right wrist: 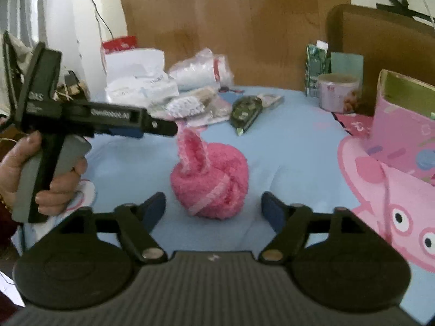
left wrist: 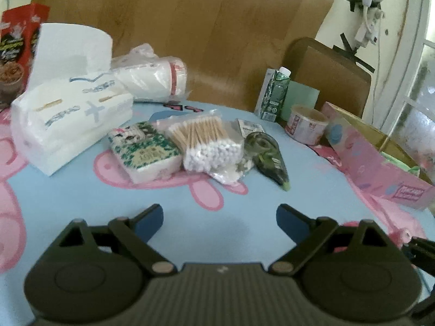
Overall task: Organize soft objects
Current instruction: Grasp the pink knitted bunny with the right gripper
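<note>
From the left wrist we look low across the blue bedsheet (left wrist: 81, 203) toward the wooden headboard (left wrist: 190, 27). From the right wrist we face the same headboard (right wrist: 231, 27), further right. We share the cotton swabs (left wrist: 206, 144) and green carton (left wrist: 274, 92).

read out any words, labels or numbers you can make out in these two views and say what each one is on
"S7", seen upside down: on the blue cartoon tablecloth.
Red snack box: print blurred.
Tissue pack: blurred.
Green carton: too small.
Pink box: label blurred.
Left gripper: white lettering unreadable.
</note>
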`<state>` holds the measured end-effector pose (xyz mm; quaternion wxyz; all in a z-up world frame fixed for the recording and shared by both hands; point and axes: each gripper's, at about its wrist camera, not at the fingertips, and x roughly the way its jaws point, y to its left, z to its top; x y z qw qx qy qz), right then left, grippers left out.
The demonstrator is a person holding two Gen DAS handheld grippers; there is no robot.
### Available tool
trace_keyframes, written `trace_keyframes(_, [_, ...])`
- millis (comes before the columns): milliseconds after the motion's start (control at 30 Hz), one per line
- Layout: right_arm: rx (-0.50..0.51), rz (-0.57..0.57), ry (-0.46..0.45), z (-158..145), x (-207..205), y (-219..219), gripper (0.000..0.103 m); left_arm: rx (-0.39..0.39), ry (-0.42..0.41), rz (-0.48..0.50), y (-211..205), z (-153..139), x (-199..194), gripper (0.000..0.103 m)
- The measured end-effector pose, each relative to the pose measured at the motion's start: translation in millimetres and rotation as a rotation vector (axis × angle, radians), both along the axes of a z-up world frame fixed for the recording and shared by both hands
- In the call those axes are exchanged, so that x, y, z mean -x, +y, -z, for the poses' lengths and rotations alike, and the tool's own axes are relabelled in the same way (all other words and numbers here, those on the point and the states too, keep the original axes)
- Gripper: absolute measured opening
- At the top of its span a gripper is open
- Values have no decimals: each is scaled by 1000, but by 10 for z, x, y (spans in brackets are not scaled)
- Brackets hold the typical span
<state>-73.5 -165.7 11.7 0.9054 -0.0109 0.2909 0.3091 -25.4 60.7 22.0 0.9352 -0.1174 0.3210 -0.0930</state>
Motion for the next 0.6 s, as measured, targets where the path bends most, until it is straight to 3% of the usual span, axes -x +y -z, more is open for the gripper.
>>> trace_keyframes(100, [-14,5,-19,-25,57,-71,87,118,-24,58,9,-163,195,91])
trace_keyframes(200, [-22,18,-28,7,80,-150,87,179,-35,143,-98,-325,337,87])
trace_keyframes(333, [-28,17,-31,3,34,-155,87,165,-36,237,-379,-411,387,81])
trace_keyframes(433, [0,-8,-16,23,-40,-35,85,131,16,265,-566,-304,314,81])
trace_keyframes(467, [13,-23,-11,41,-66,7,82,128,43,264,-611,-245,272,79])
trace_keyframes(500, [28,-35,-5,65,-106,55,61,136,73,272,-660,-188,228,65])
trace_keyframes(533, [38,-46,0,85,-127,99,48,156,110,296,-713,-123,159,47])
trace_keyframes(600, [54,-31,-45,67,-123,128,46,150,152,304,-824,-75,53,45])
